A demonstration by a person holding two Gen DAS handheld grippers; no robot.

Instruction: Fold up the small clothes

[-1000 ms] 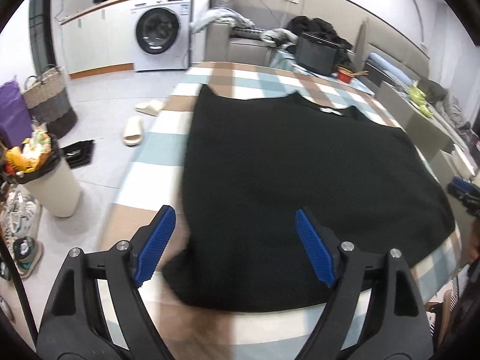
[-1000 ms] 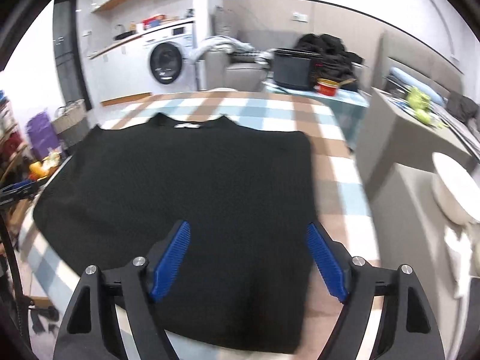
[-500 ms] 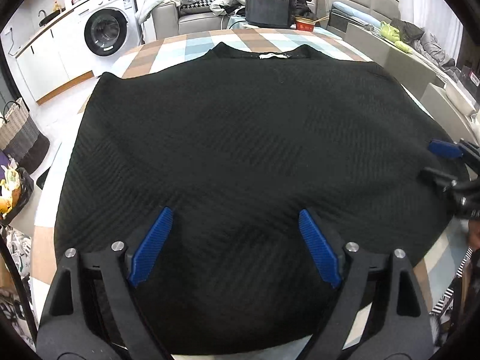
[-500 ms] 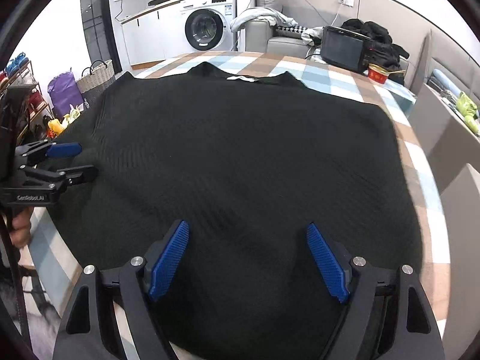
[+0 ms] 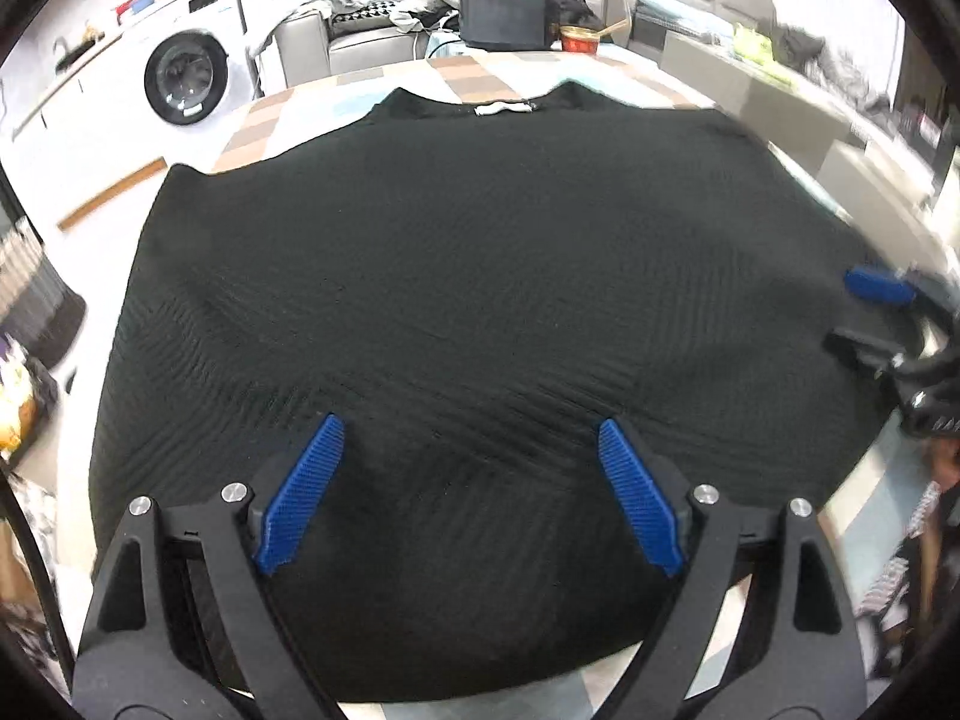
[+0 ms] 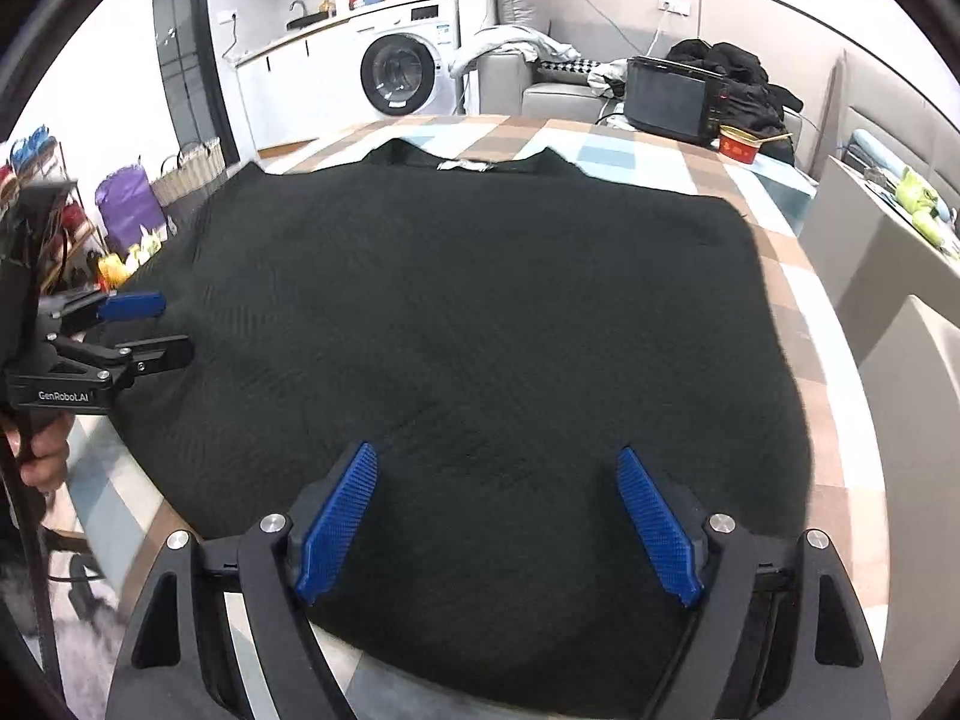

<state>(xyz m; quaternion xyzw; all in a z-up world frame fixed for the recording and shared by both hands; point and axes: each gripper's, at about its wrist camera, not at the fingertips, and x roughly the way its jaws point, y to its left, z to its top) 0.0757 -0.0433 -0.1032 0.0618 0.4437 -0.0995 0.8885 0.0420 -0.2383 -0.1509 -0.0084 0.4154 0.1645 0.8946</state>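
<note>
A black knitted garment (image 5: 480,300) lies spread flat on the checked tablecloth (image 5: 468,75), neckline and white label at the far side. My left gripper (image 5: 469,423) hovers open over the near hem on the left, nothing between its blue pads. My right gripper (image 6: 497,451) is open too, over the near hem of the garment (image 6: 480,312) on the right side. Each wrist view catches the other tool at its edge: the right gripper (image 5: 840,309) by the garment's right side, the left gripper (image 6: 174,329) by its left side, held in a hand.
A black box-shaped appliance (image 6: 672,99) and a red bowl (image 6: 741,144) stand at the table's far end (image 6: 660,156). A grey cabinet (image 6: 888,240) flanks the right side. Baskets and bags (image 6: 180,174) crowd the floor at the left, with a washing machine (image 6: 399,75) behind.
My left gripper swung from the garment's near left corner inward over the hem, and the garment now fills its view. The right gripper sank closer to the cloth. Both stayed open.
</note>
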